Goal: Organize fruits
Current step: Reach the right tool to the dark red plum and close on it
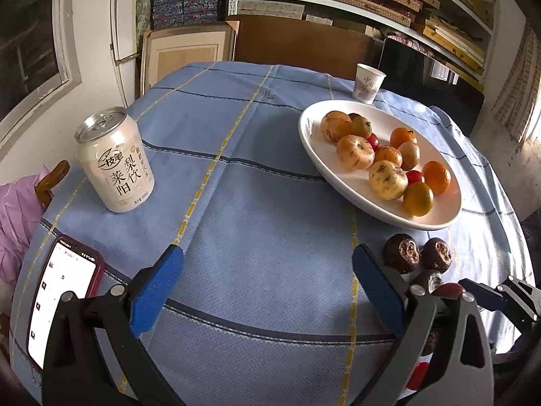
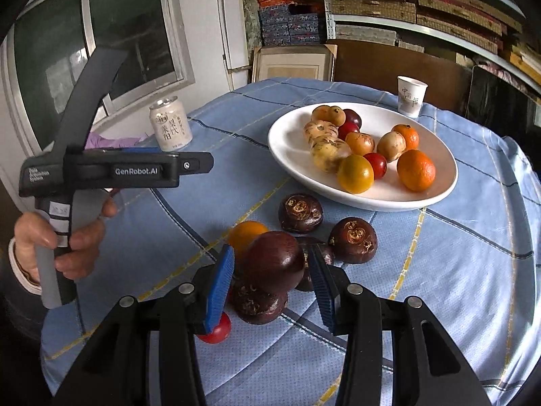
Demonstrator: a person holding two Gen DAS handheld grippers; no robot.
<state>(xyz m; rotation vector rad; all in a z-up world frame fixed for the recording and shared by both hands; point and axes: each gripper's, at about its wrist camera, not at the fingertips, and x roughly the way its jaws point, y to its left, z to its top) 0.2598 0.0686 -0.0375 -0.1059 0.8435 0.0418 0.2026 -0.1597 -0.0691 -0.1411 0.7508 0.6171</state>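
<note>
My right gripper (image 2: 272, 286) is shut on a dark maroon round fruit (image 2: 274, 260), held just above the blue checked tablecloth. Under and around it lie three more dark fruits (image 2: 300, 212) (image 2: 353, 240) (image 2: 260, 304), an orange fruit (image 2: 245, 233) and a small red one (image 2: 218, 333). Beyond them a white plate (image 2: 290, 149) holds several orange, yellow and red fruits. My left gripper (image 1: 267, 264) stands open over bare cloth, nothing between its blue pads. The plate (image 1: 311, 128) lies to its front right, and two dark fruits (image 1: 402, 252) sit by its right finger.
A pale drink can (image 1: 115, 159) stands at the left of the table and a paper cup (image 1: 368, 83) behind the plate. A phone in a red case (image 1: 61, 297) lies at the near left edge. A hand grips the left gripper's handle (image 2: 57, 243). Shelves of boxes rise behind.
</note>
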